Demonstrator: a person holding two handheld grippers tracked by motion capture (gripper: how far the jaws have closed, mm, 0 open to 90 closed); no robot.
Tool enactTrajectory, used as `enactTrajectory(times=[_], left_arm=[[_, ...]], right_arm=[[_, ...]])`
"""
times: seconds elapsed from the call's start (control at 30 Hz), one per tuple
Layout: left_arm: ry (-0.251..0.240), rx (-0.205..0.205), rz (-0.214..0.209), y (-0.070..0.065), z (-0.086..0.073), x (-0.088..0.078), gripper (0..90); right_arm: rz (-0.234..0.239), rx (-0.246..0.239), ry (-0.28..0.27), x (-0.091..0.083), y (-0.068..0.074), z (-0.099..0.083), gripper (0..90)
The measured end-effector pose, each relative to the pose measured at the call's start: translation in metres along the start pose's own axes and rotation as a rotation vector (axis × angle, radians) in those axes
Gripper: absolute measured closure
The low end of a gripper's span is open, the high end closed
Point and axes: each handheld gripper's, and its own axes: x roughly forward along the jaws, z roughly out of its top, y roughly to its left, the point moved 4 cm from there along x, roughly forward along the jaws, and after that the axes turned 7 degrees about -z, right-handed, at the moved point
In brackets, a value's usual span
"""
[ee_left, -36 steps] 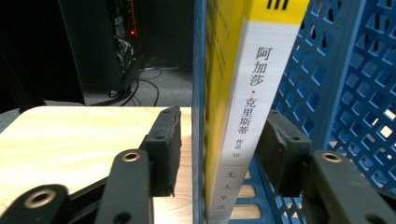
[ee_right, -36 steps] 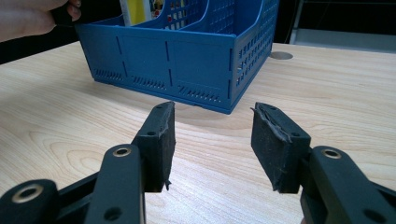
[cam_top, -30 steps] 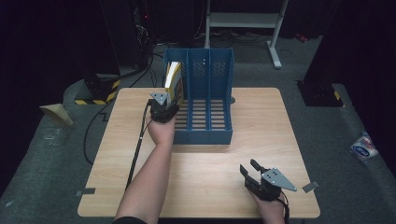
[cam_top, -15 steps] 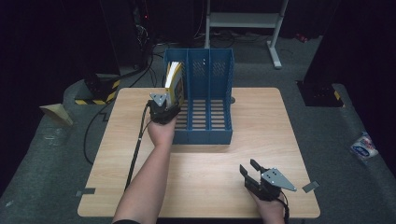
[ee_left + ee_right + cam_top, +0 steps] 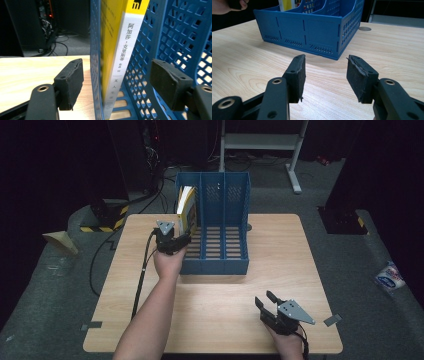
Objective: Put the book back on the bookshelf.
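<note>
The left gripper [image 5: 116, 82] is spread wide, jaws straddling the perforated wall of the blue plastic file rack [image 5: 222, 237] and a yellow book [image 5: 117, 50] standing upright in its leftmost slot. The right gripper [image 5: 325, 75] is released too, low over the pale wooden table [image 5: 280, 240], well apart from the rack.

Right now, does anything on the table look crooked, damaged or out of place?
Mostly tidy. The yellow book stands in the blue file rack's leftmost slot, leaning slightly rather than upright. The right gripper's pads look chipped and ragged along their edges. Nothing is spilled.
</note>
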Motion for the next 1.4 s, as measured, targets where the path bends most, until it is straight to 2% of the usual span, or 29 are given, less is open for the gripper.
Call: enactTrajectory(times=[0.17, 0.27, 0.37, 0.5, 0.53, 0.7, 0.83, 0.93, 1.4], left_arm=[[0.010, 0.008, -0.052, 0.002, 0.000, -0.004, 24.2], [0.015, 0.017, -0.070, 0.003, 0.000, -0.008, 23.3], [0.012, 0.006, -0.090, 0.004, 0.000, -0.012, 21.8], [0.034, 0.025, -0.112, 0.006, -0.001, -0.017, 19.2], [0.045, 0.031, -0.114, 0.006, -0.002, -0.018, 16.3], [0.080, 0.063, -0.121, 0.007, -0.009, -0.023, 14.9], [0.083, 0.059, -0.130, 0.011, -0.015, -0.030, 14.4], [0.094, 0.069, -0.116, 0.014, -0.020, -0.035, 14.1], [0.076, 0.042, -0.149, 0.025, -0.031, -0.065, 12.0]], right_arm=[[0.000, -0.002, 0.004, 0.001, 0.001, -0.001, 49.2], [0.001, -0.012, 0.009, 0.002, 0.001, -0.002, 49.0], [0.002, -0.012, 0.012, 0.002, 0.001, -0.002, 49.0], [0.003, -0.011, 0.015, 0.002, 0.001, -0.002, 48.9], [0.001, -0.013, 0.018, 0.003, 0.002, -0.002, 48.7], [0.000, -0.020, 0.019, 0.003, 0.002, -0.003, 48.5], [-0.001, -0.024, 0.021, 0.004, 0.003, -0.003, 48.5], [0.000, -0.031, 0.024, 0.004, 0.003, -0.004, 48.6], [0.002, -0.042, 0.031, 0.006, 0.006, -0.005, 48.5]])
